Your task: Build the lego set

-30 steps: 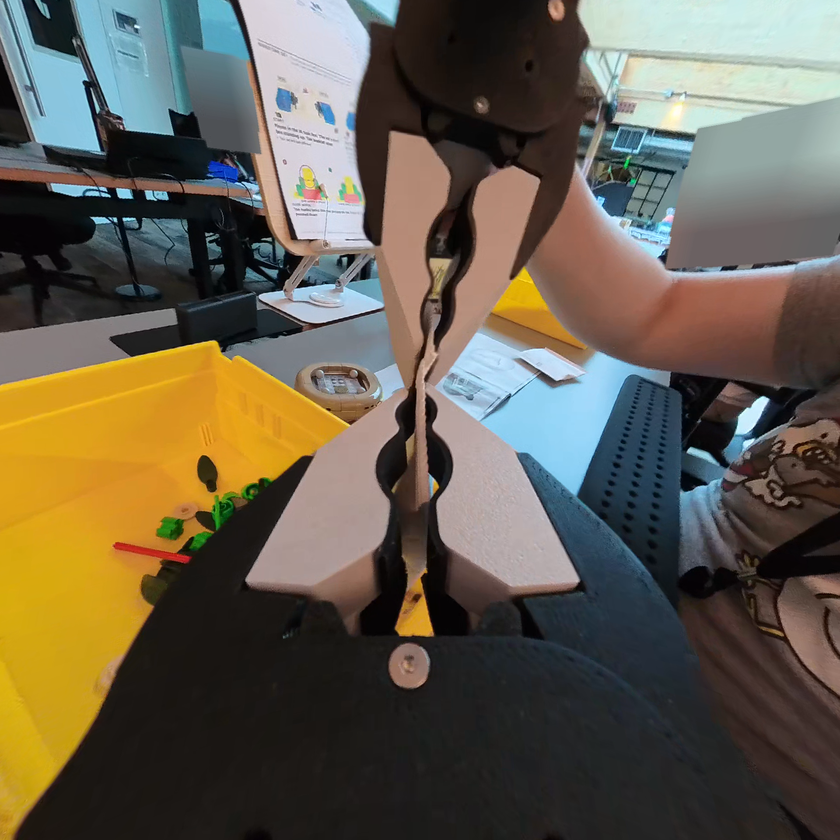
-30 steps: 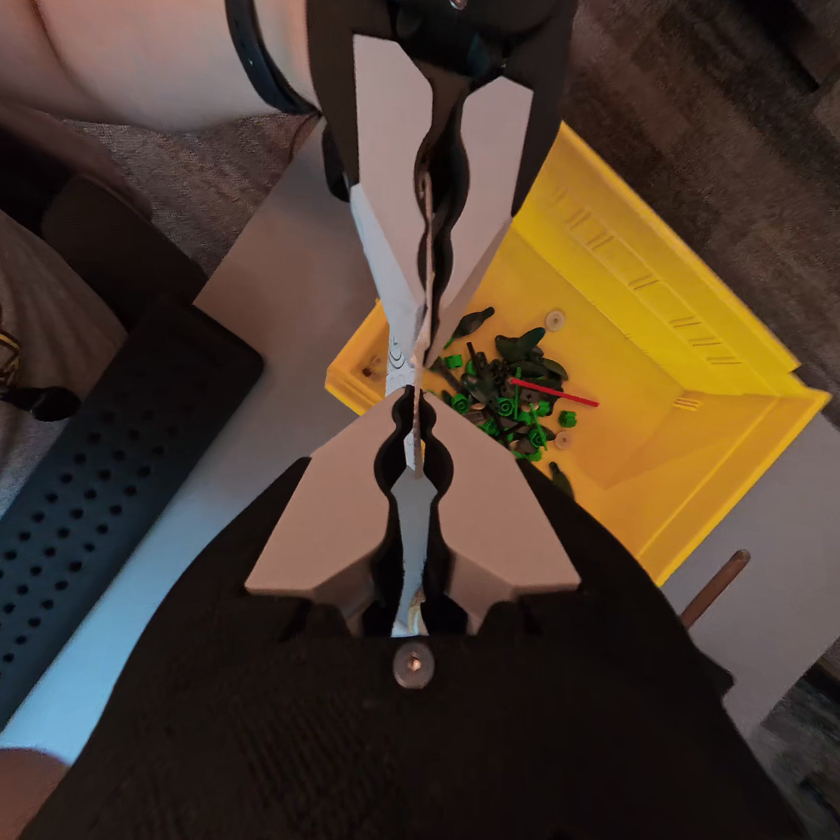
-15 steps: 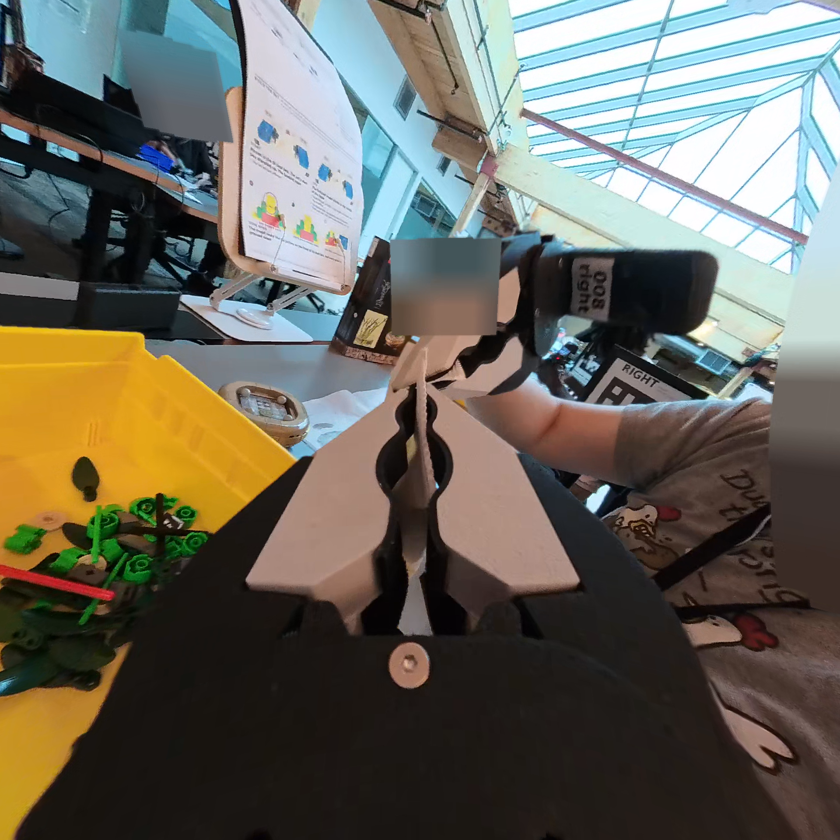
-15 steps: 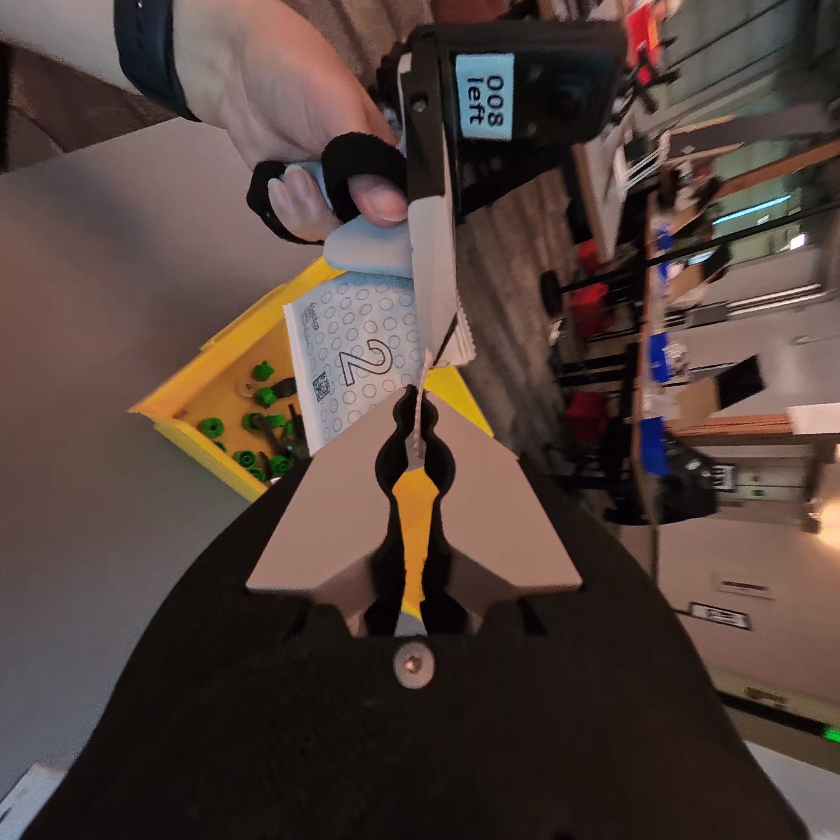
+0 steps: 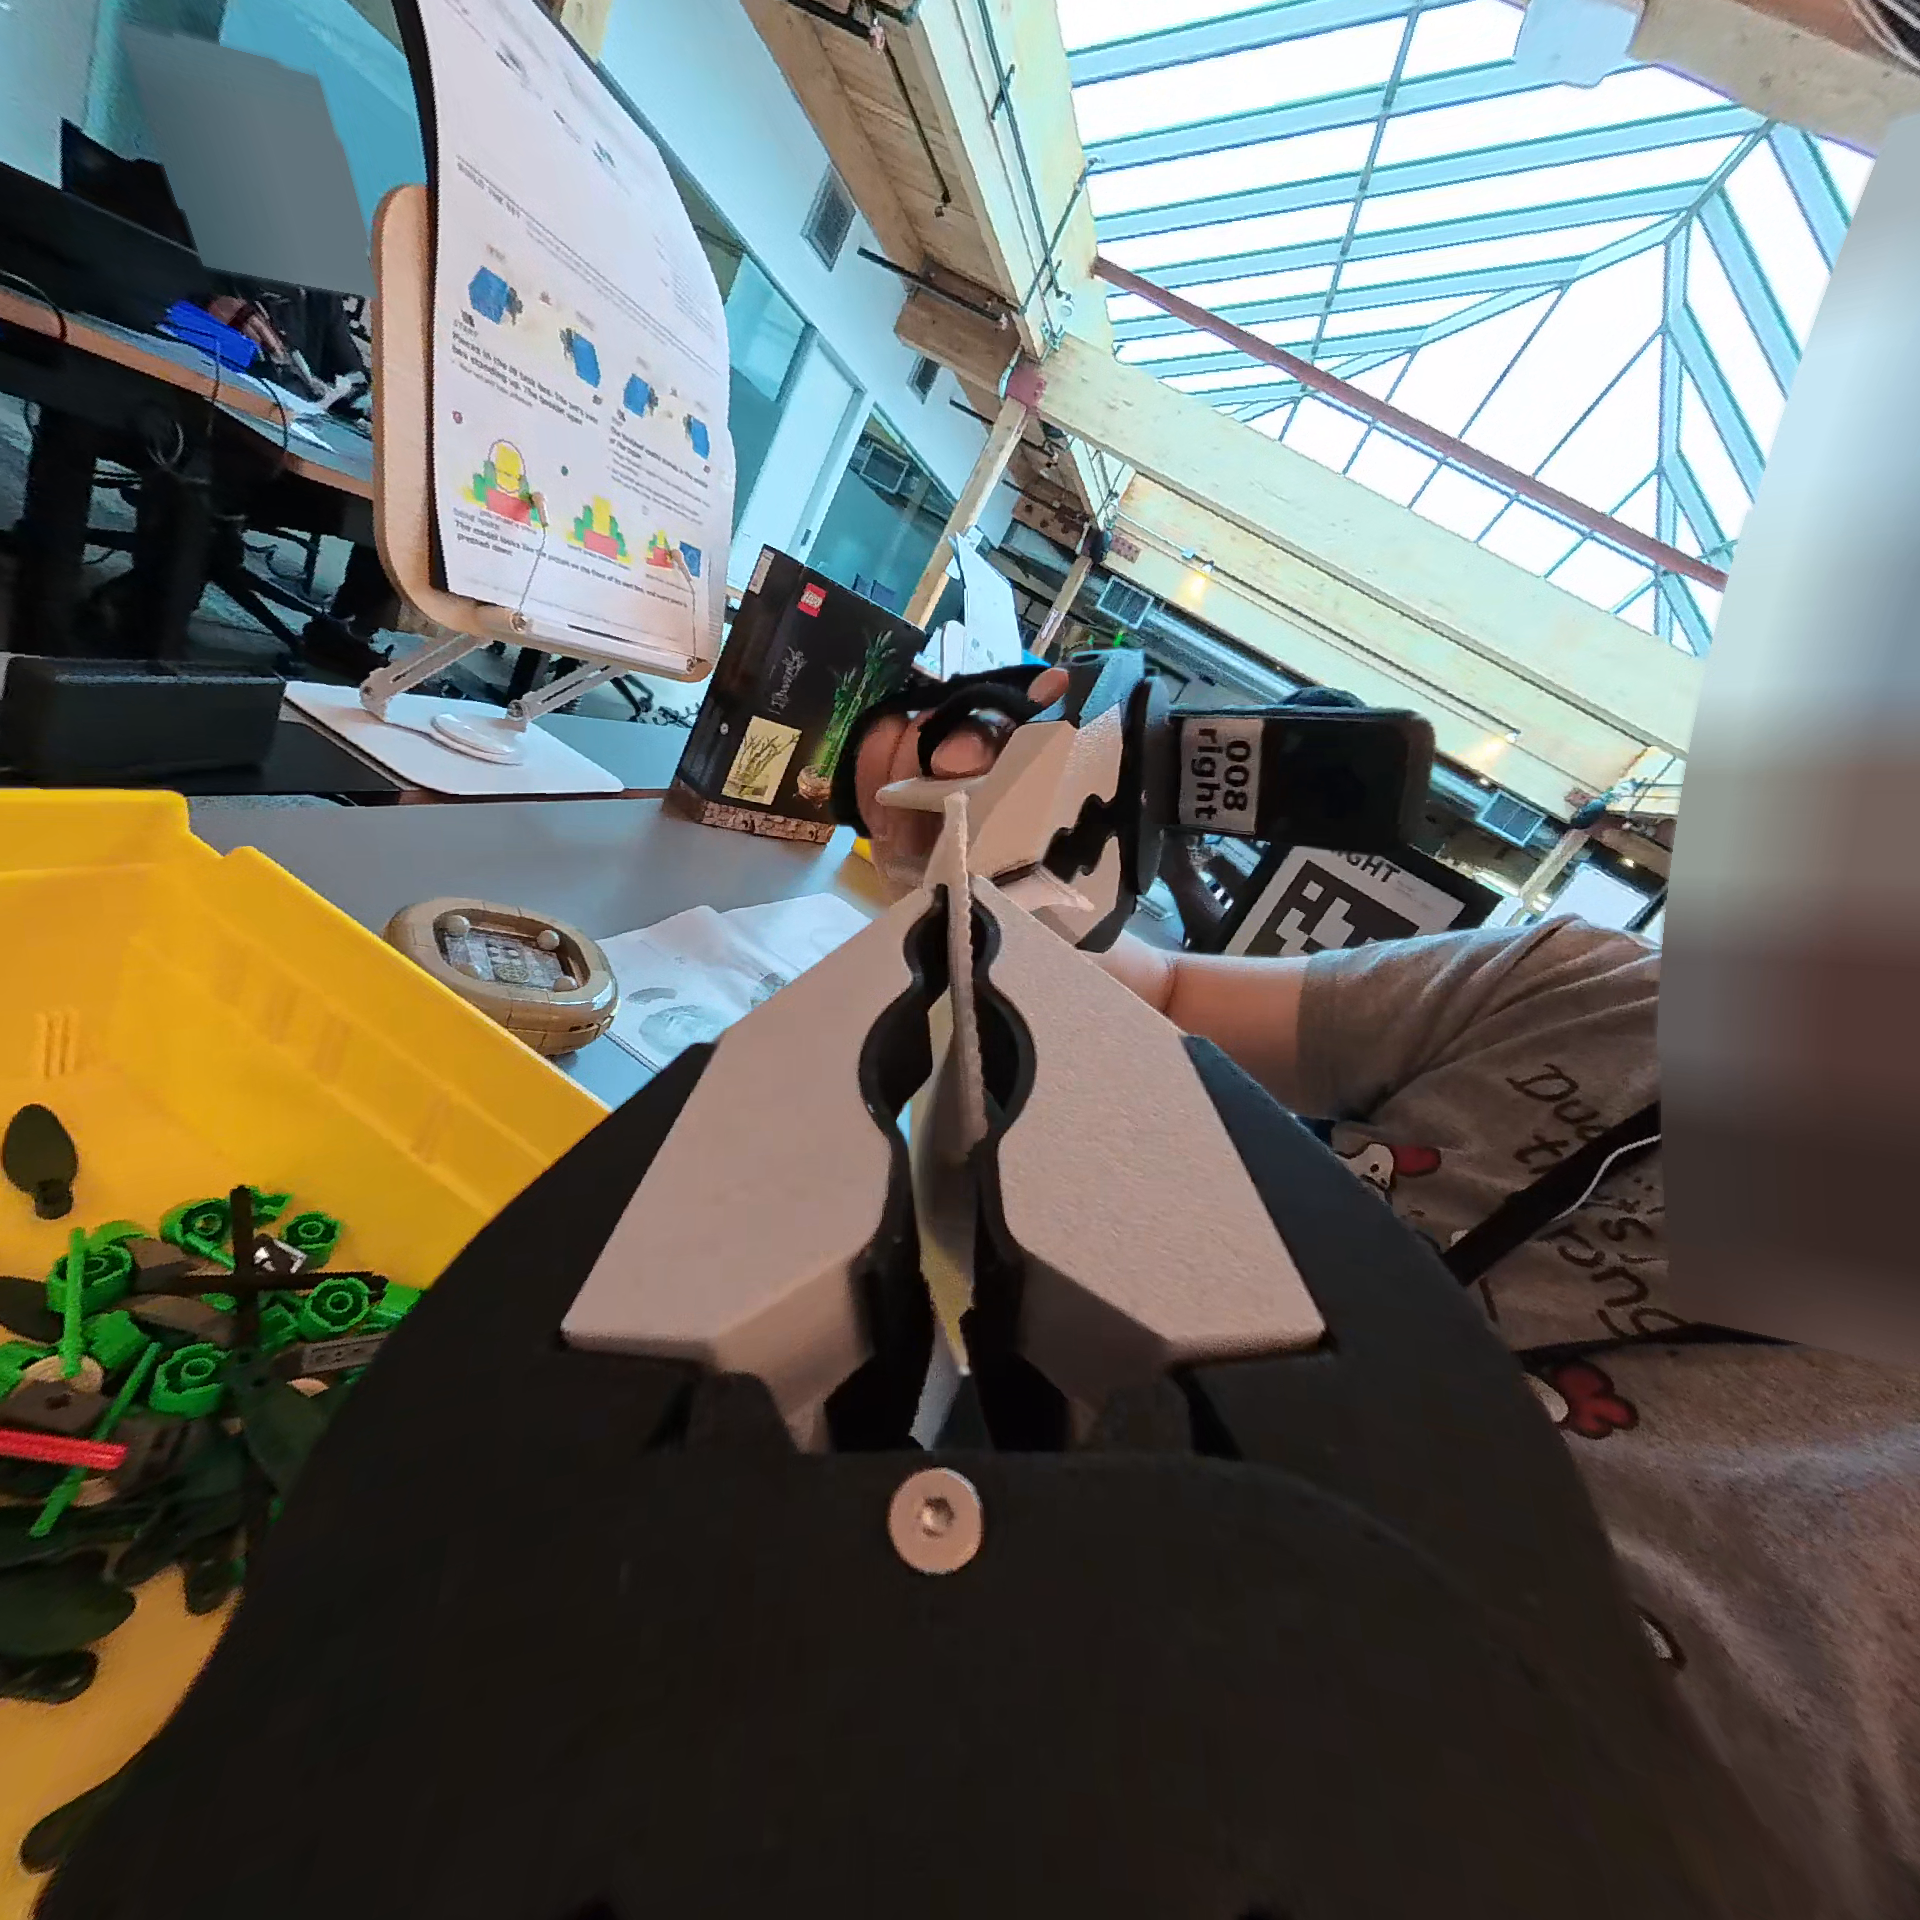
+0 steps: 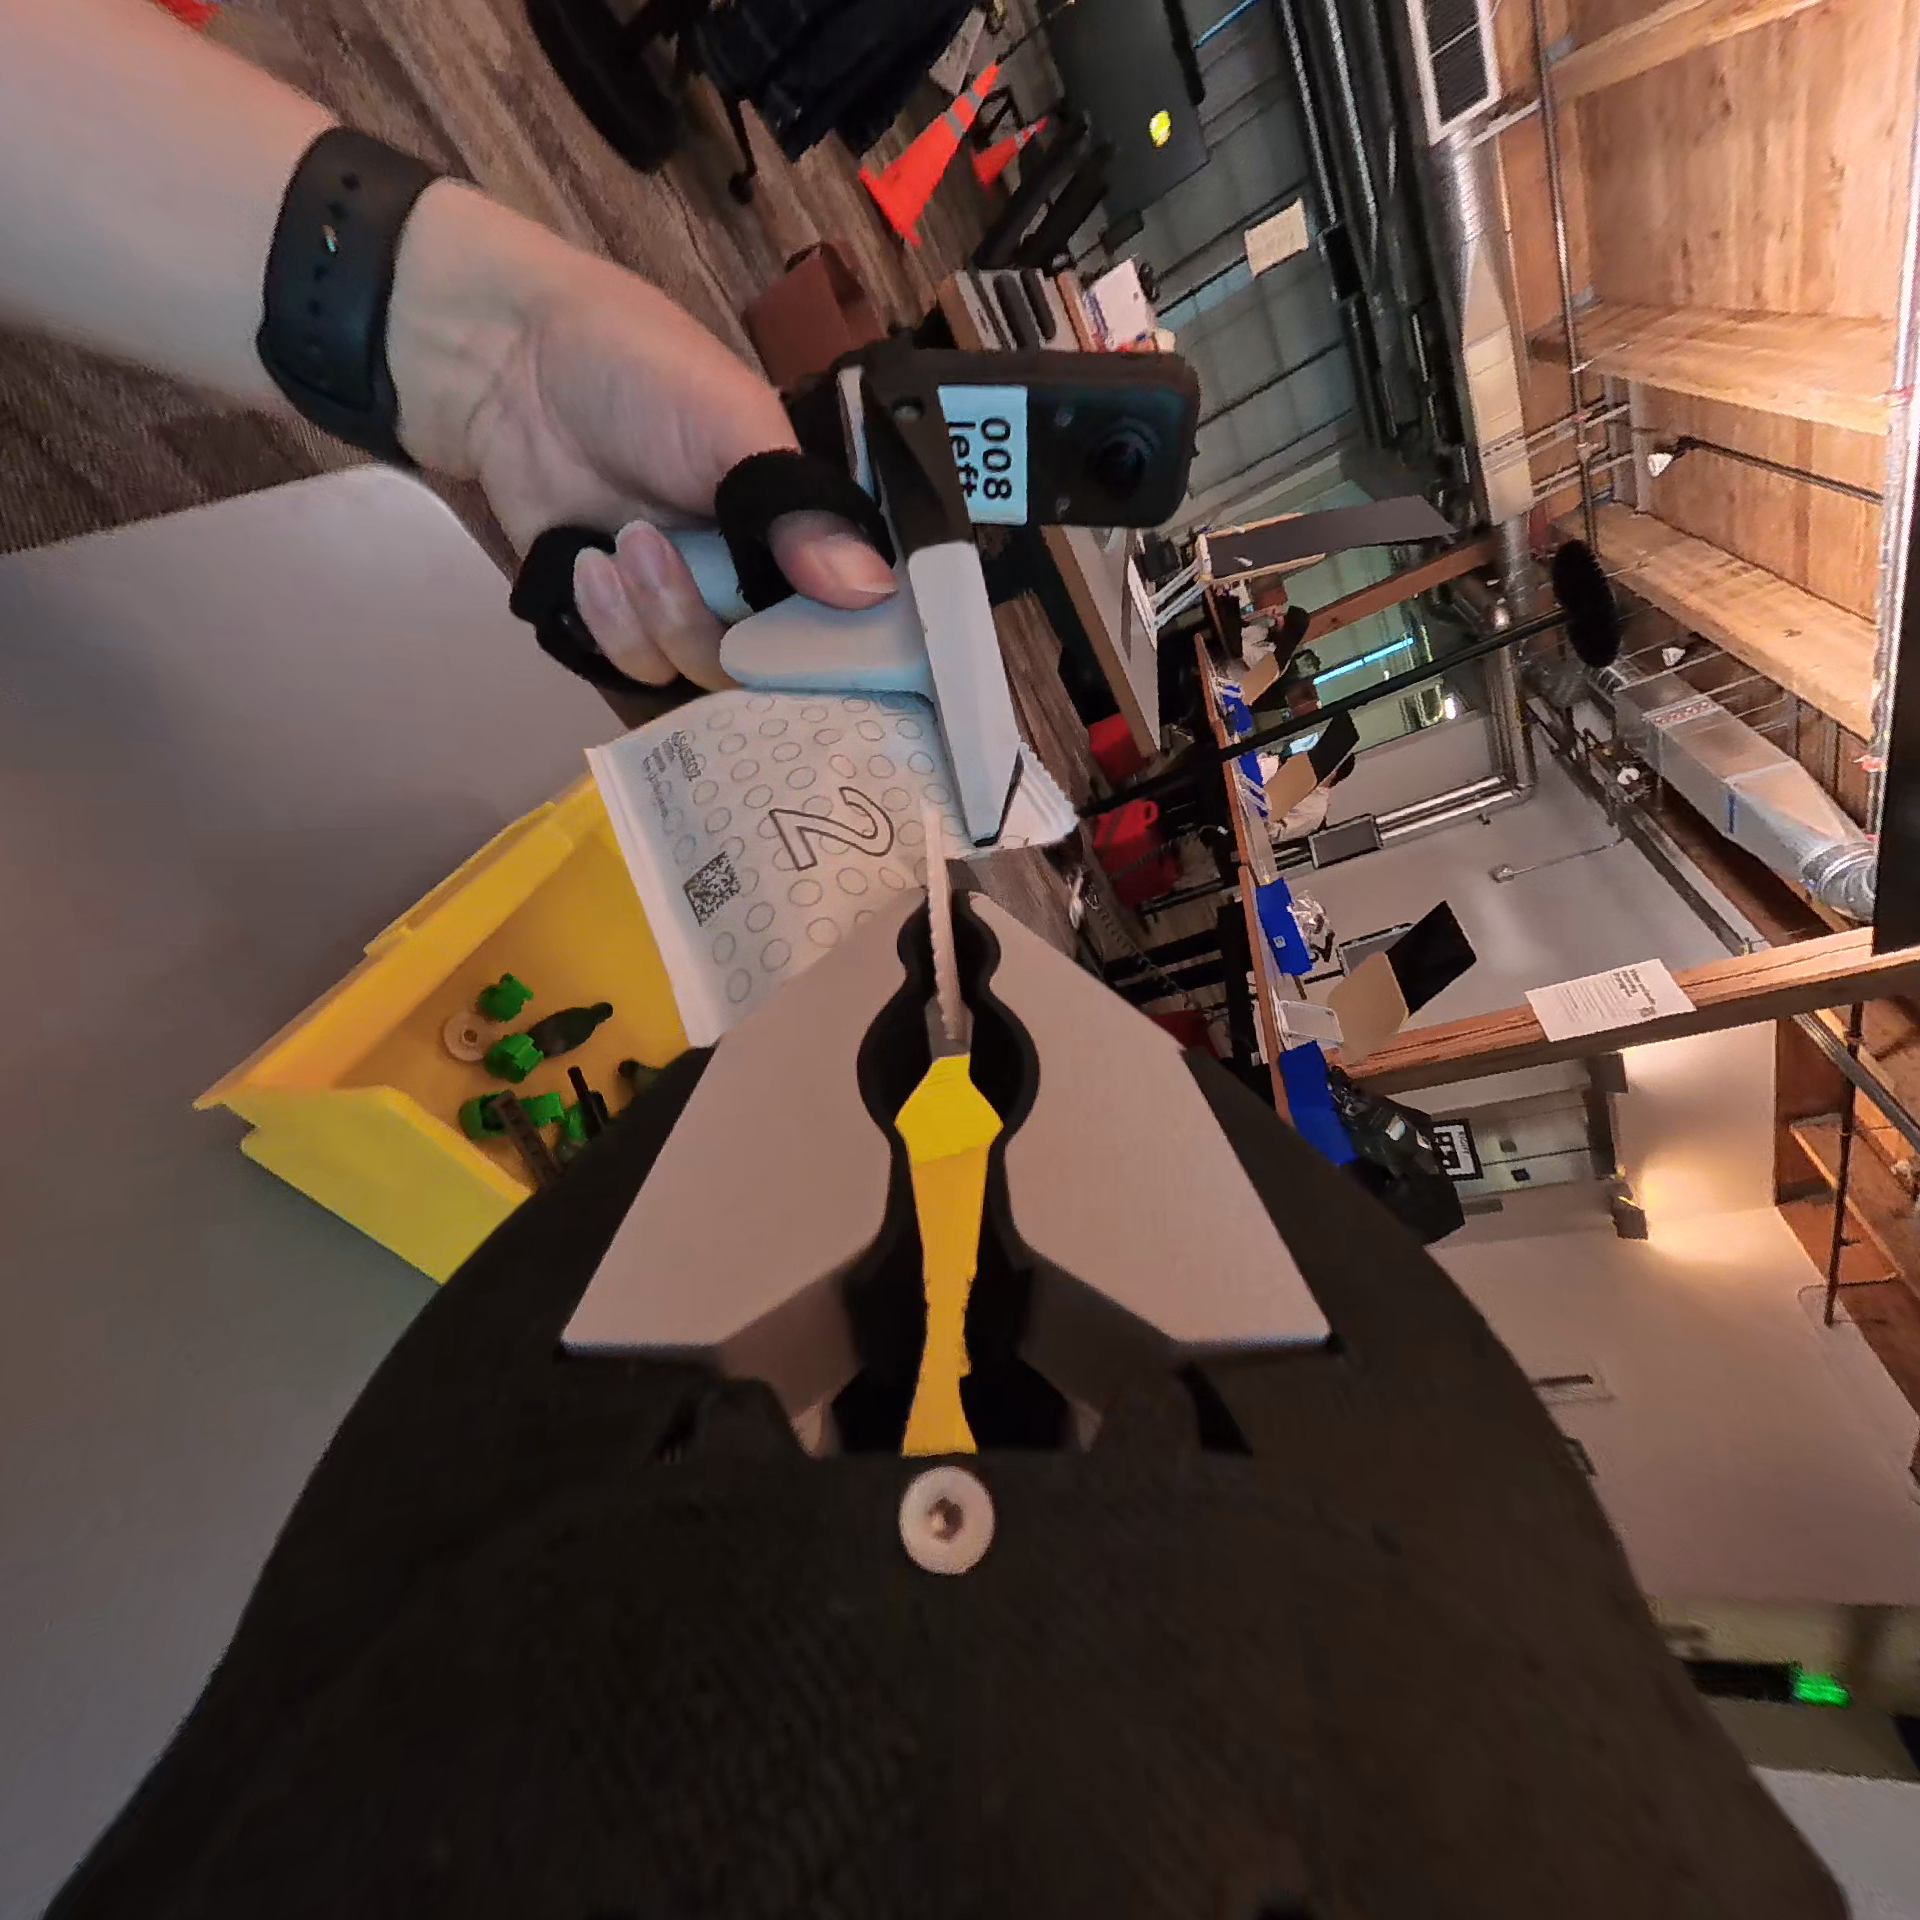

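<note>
A white paper Lego bag [image 6: 790, 842] hangs between my two grippers, above the near corner of a yellow bin [image 6: 343, 1122]. My left gripper [image 5: 951, 904] is shut on the bag's serrated edge [image 5: 961, 1018]. It also shows in the right wrist view [image 6: 987, 821], pinching the bag's top corner. My right gripper [image 6: 940, 904] is shut on the same serrated edge. It also shows in the left wrist view [image 5: 956, 821], just beyond my left fingertips. Several green and dark Lego pieces [image 5: 208, 1299] and a red rod [image 5: 62, 1449] lie loose in the bin [image 5: 260, 987].
On the grey table [image 5: 499, 852] stand an instruction sheet on a stand [image 5: 582, 395] and a dark Lego box [image 5: 800, 696]. A round tan object [image 5: 504, 961] and a paper booklet [image 5: 717, 966] lie beside the bin. The person's body is close at the right. Both grippers' tips are close together, under 4 cm apart. Both grippers' tips are roughly 25 cm from the red rod [image 5: 62, 1449].
Both grippers were tip to tip with the bag upright over the bin. They have swung up and sideways with the bag still pinched, so its flat face now shows.
</note>
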{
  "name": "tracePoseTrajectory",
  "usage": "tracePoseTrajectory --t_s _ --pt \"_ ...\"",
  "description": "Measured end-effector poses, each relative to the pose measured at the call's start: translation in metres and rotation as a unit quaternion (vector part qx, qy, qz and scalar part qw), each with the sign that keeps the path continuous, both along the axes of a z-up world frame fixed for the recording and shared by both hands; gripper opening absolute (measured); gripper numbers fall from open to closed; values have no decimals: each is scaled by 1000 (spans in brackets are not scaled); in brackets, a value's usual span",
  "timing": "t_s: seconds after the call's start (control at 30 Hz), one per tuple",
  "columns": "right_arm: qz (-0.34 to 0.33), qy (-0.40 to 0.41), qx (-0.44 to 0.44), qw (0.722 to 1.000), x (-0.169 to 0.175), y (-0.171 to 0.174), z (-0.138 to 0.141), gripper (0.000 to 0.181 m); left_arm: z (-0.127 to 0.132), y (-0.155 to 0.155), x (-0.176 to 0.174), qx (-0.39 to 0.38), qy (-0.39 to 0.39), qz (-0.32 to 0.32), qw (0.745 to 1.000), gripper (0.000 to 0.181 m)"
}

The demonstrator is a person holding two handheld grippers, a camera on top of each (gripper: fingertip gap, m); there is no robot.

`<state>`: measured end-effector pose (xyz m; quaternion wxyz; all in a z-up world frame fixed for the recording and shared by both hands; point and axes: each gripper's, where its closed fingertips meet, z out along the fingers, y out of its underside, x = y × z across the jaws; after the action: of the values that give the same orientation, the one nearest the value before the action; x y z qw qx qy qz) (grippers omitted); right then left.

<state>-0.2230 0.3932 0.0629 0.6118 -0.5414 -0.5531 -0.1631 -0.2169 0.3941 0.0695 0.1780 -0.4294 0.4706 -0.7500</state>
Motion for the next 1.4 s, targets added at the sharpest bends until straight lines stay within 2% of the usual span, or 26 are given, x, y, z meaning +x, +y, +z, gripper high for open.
tracePoseTrajectory --t_s 0.03,0.23,0.37,0.47,0.53,0.6,0.67,0.9,1.03,1.17,1.27,1.4 --pt "4 15 -1 1000 -1 -1 1 0 1 -1 -1 2 -1 0 1000 0" --pt "5 74 3 997 1 1 4 0 3 2 1 -3 -8 3 1000 0" --pt "-8 86 -17 996 6 8 -5 0 -4 5 2 -12 -24 12 1000 0" --pt "-25 111 -24 993 13 13 -6 0 -13 3 1 -13 -22 12 1000 15" --pt "-23 126 -42 991 13 13 -10 0 -23 2 5 18 -8 32 999 22" --pt "-28 129 -45 990 16 15 -12 0 -27 4 10 38 -4 54 998 13" --pt "-23 134 -54 989 16 14 -14 0 -28 3 10 25 10 41 999 11" --pt "-11 116 -169 979 18 12 -21 0 -35 3 13 23 33 33 999 11" --pt "6 80 -233 969 14 6 -24 0 -39 -3 12 41 50 19 998 11" --pt "1 56 -307 950 8 1 -32 8 -43 -6 13 70 66 17 995 10" --pt "-7 43 -324 945 9 1 -31 1 -44 -9 12 86 68 15 994 10" --pt "-16 40 -344 938 11 1 -33 0 -44 -8 12 90 66 19 994 10"
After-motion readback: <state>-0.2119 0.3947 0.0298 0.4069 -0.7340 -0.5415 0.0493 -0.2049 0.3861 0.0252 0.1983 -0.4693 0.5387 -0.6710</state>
